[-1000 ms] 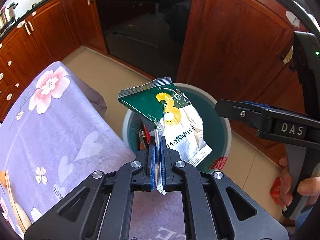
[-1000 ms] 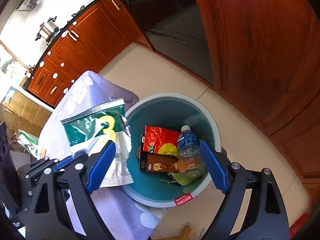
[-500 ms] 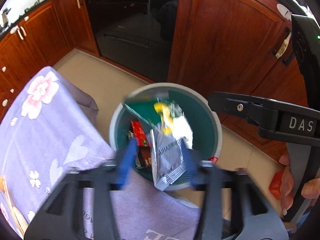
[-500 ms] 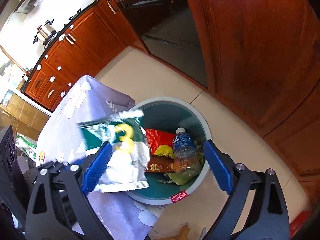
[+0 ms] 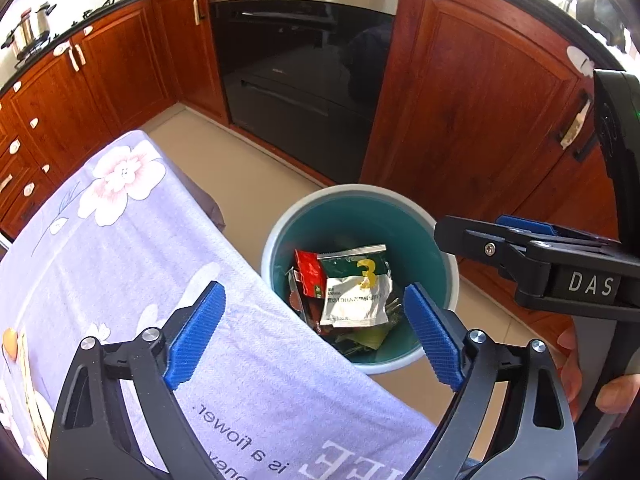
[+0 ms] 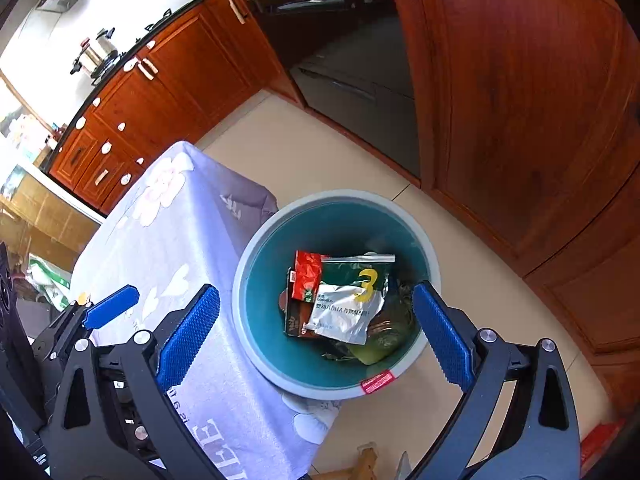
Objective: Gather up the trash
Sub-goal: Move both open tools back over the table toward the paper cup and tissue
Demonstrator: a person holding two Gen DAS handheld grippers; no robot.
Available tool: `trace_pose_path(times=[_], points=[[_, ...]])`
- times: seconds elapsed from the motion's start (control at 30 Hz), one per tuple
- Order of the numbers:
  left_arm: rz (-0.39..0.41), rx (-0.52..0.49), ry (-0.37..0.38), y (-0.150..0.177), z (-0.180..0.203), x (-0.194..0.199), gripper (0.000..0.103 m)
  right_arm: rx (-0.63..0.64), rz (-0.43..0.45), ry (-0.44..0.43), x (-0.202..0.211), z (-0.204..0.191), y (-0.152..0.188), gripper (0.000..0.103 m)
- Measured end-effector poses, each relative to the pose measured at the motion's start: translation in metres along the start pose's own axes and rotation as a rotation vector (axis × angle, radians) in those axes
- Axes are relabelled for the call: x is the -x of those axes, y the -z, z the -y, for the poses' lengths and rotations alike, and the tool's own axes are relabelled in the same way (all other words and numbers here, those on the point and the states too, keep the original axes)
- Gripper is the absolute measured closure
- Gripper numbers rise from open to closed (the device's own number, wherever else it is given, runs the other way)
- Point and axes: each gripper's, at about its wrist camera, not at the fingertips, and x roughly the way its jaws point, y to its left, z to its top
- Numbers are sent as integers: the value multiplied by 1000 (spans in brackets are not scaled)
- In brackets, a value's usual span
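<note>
A green and silver snack packet [image 5: 354, 288] [image 6: 348, 300] with a yellow 3 lies inside the round teal bin [image 5: 448, 280] [image 6: 256, 280] on the floor, on top of a red wrapper [image 5: 308, 272] [image 6: 306, 274] and other trash. My left gripper [image 5: 314, 336] hangs above the bin and the table's edge, its jaws opening wide with nothing between them. My right gripper [image 6: 316, 334] is open and empty over the bin; it shows at the right in the left wrist view, held by a hand [image 5: 608, 384].
A table under a lilac flowered cloth [image 5: 120, 264] [image 6: 180, 220] stands against the bin's left side. Red-brown kitchen cabinets [image 5: 472, 112] and a dark oven [image 5: 300, 72] ring the beige tiled floor [image 6: 320, 148]. A pot [image 6: 98, 52] stands on the far counter.
My left gripper went from shut on the snack packet to wide open. The packet dropped from between its fingers into the bin. The right gripper stayed open over the bin.
</note>
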Motion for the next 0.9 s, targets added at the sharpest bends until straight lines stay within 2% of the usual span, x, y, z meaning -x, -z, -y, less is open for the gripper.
trace_pose_path(times=[0.17,0.37,0.9], points=[[17,29,-18,15,-17,18,10,32,-8,-1,3,-21,6,10],[32,94,-46,36,-55,44,10,86,-13,-23,5,-60,15,10],[88,274,-169,118,-173,133,8,292,-50,-94,10,-199,58,10]])
